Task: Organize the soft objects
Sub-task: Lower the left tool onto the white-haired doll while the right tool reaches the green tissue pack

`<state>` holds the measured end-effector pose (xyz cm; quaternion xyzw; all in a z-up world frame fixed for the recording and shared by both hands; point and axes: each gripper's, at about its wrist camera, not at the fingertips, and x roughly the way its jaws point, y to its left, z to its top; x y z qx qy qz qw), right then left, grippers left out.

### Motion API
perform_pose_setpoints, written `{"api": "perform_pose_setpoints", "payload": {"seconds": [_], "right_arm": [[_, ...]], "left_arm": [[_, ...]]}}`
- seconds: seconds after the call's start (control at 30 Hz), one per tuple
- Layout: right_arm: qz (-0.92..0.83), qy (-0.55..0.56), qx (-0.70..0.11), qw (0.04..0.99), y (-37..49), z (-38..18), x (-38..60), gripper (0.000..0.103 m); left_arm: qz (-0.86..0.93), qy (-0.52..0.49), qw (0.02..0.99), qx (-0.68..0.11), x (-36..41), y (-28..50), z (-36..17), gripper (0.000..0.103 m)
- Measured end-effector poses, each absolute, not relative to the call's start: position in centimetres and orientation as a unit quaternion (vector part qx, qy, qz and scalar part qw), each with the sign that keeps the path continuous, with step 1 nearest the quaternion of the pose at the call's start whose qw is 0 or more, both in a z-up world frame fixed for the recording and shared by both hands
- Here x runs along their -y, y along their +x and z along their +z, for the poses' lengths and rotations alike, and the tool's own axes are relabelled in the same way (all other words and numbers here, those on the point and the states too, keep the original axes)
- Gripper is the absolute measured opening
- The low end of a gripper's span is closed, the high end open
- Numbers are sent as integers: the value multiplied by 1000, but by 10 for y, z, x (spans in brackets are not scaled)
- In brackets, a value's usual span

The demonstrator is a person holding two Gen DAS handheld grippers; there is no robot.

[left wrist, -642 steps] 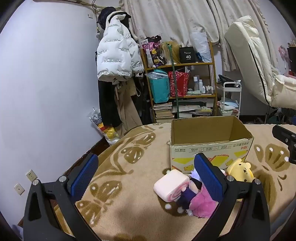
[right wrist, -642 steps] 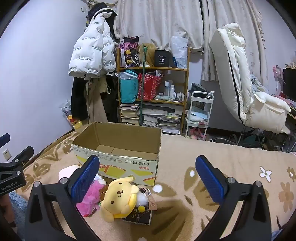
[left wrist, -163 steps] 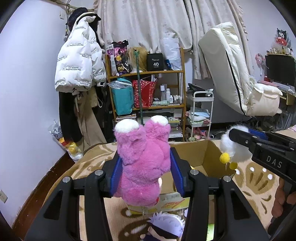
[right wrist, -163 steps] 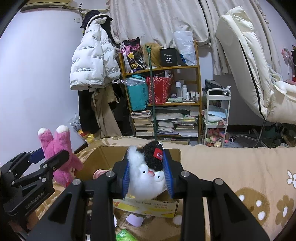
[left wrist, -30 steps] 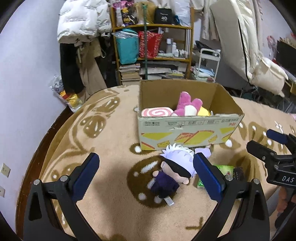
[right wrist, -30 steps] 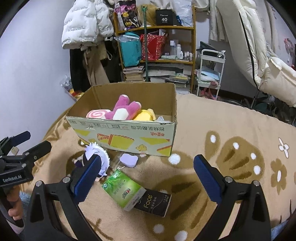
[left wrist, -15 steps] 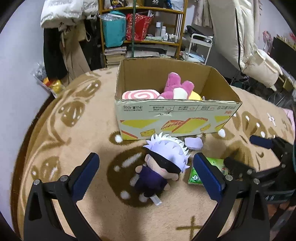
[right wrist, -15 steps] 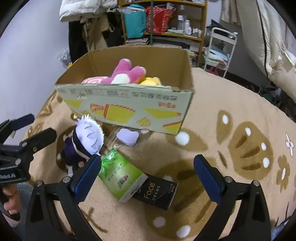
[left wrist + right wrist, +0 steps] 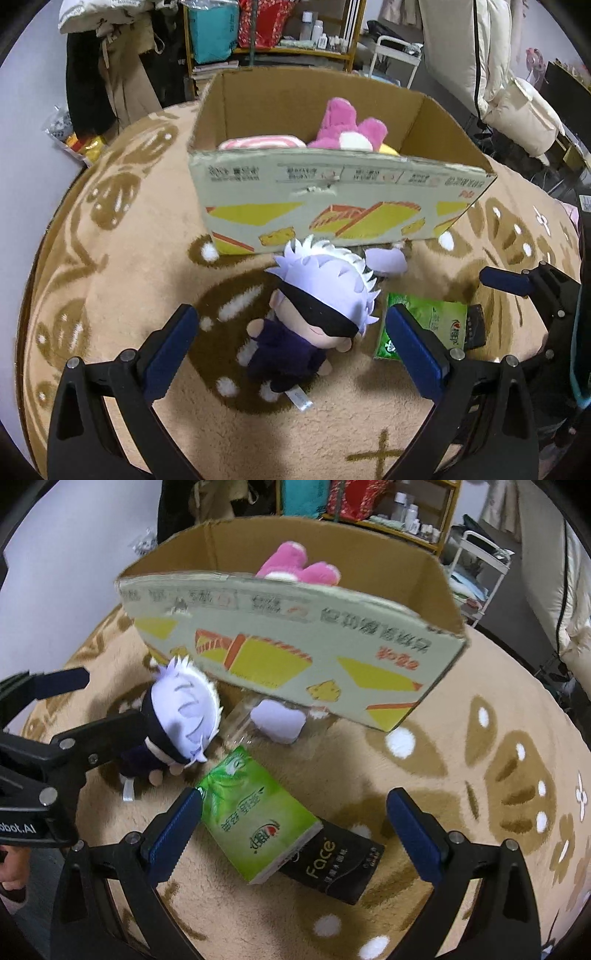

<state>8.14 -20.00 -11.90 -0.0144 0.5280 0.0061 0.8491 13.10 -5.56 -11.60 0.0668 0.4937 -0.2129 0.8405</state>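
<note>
Left wrist view: left gripper, jaws wide apart and empty, straddles the white-haired, dark-clothed plush doll lying before the open cardboard box.

Right wrist view: right gripper, jaws wide and empty, hovers over the green tissue pack.

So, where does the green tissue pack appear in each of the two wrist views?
Left wrist view: the green tissue pack lies lower right, partly behind the left gripper's right finger.
Right wrist view: the pack lies at lower centre, between the fingers of the right gripper, overlapping a black pack.
Shared landmark: the white-haired plush doll beside it, before the cardboard box.
</note>
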Motion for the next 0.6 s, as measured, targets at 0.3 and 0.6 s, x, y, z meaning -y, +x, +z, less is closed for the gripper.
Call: {"api": "perform_pose_setpoints", "payload": {"seconds": [0.3,0.6], "right_arm": [[27,-8,-569,822,89,-140,197,103],[31,-31,-593,804,97,-159,185,92]], "left_arm": [[-213,83,825,-517,61,136,-131,100],[-199,115,812,-536,70,139,-151,100]]}}
